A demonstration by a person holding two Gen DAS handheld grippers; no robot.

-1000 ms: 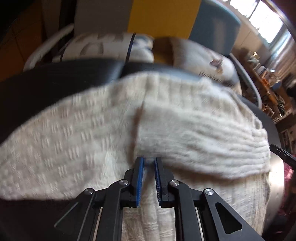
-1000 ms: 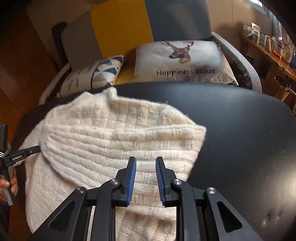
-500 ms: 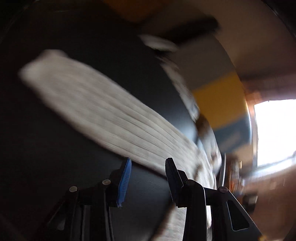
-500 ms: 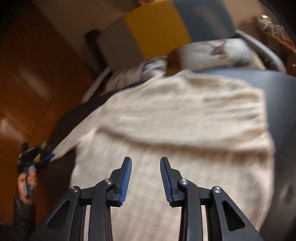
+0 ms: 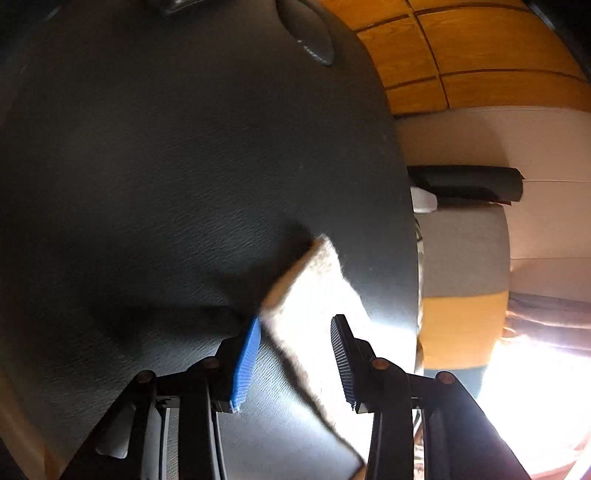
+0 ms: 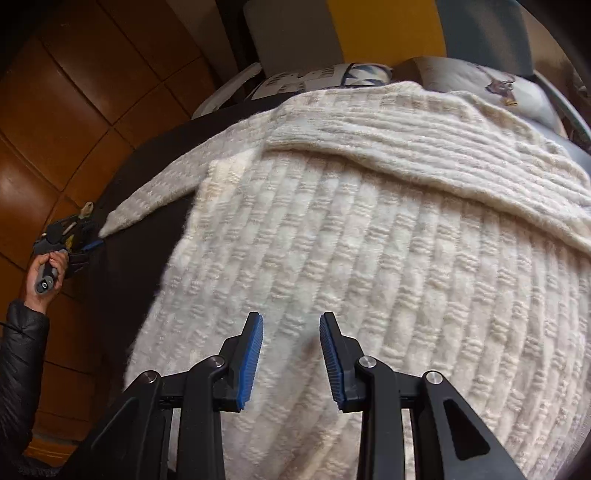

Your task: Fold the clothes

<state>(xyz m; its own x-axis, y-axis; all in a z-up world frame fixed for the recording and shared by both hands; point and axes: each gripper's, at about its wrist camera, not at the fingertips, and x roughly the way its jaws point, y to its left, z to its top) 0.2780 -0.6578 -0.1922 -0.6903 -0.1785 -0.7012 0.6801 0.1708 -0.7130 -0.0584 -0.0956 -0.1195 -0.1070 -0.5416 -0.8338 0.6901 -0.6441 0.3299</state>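
A cream knitted sweater (image 6: 369, 240) lies spread on a black leather surface (image 6: 122, 288). One sleeve (image 6: 443, 147) is folded across its top. The other sleeve (image 6: 155, 192) stretches out to the left, towards my left gripper (image 6: 79, 240), which a hand holds. In the left wrist view that sleeve's cuff (image 5: 317, 280) lies between the fingers of the left gripper (image 5: 295, 325), which stands open and does not clamp it. My right gripper (image 6: 291, 321) hovers open over the sweater's body, with nothing between its fingers.
Behind the black surface (image 5: 166, 166) stands a grey and yellow sofa (image 6: 369, 29) with patterned cushions (image 6: 498, 81). Wooden floor (image 6: 55, 110) lies to the left. A person's hand (image 6: 48, 266) and dark padded sleeve (image 6: 18, 350) are at the left edge.
The left gripper left the folded sleeve, opened wide and swung left to the other sleeve's cuff. The right gripper opened wider and now sits over the sweater's body.
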